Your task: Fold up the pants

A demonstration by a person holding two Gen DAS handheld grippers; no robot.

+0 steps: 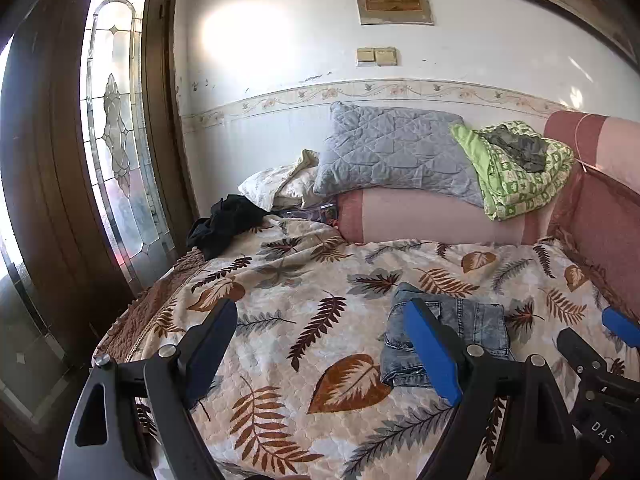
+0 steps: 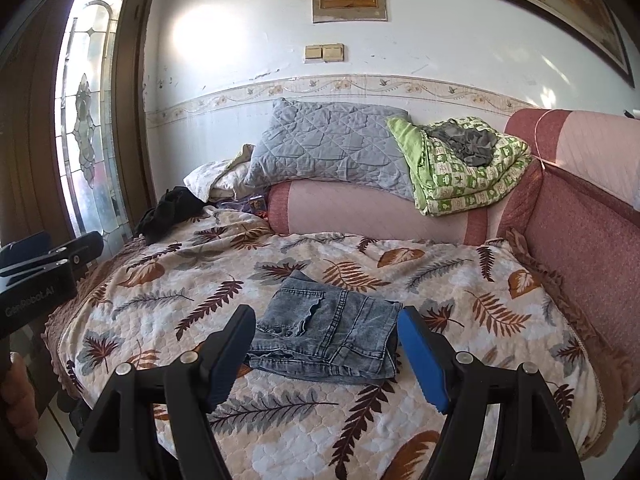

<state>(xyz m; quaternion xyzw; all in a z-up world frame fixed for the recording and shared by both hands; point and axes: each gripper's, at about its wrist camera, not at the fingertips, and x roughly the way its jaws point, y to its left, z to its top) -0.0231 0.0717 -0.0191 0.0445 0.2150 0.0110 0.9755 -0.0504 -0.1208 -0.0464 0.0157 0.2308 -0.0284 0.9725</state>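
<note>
One pair of faded blue-grey denim pants [image 2: 326, 338], folded into a compact rectangular bundle, lies flat on the bed's leaf-print quilted cover [image 2: 280, 264], near edge, right of centre. The right wrist view shows the whole bundle: a pocket and seams on top, layered edges along the near side, long axis running left-right and tilted slightly, the left end pointing a bit farther away. The left wrist view shows only part of the pants [image 1: 472, 328]; a blue pad covers their left portion.

Left gripper [image 1: 320, 356]: jaws spread wide, nothing between them, hanging over the cover left of the pants. In the right wrist view the left gripper [image 2: 48, 258] shows only from the side at the left edge. Right gripper [image 2: 326, 360]: jaws wide apart, empty, framing the bundle's near side, not touching it as far as can be seen. In the left wrist view only one blue pad and a black arm of the right gripper [image 1: 600, 344] show at the right edge.

Far side: one grey quilted pillow [image 2: 328, 148], one green patterned folded blanket [image 2: 468, 176] with a grey cloth on top, both resting on a pink bolster [image 2: 360, 212]. One black garment heap [image 2: 170, 210] at the far-left corner. One wooden door with a leaded glass panel [image 1: 116, 132] at left. Two beige wall switches [image 2: 324, 53].
</note>
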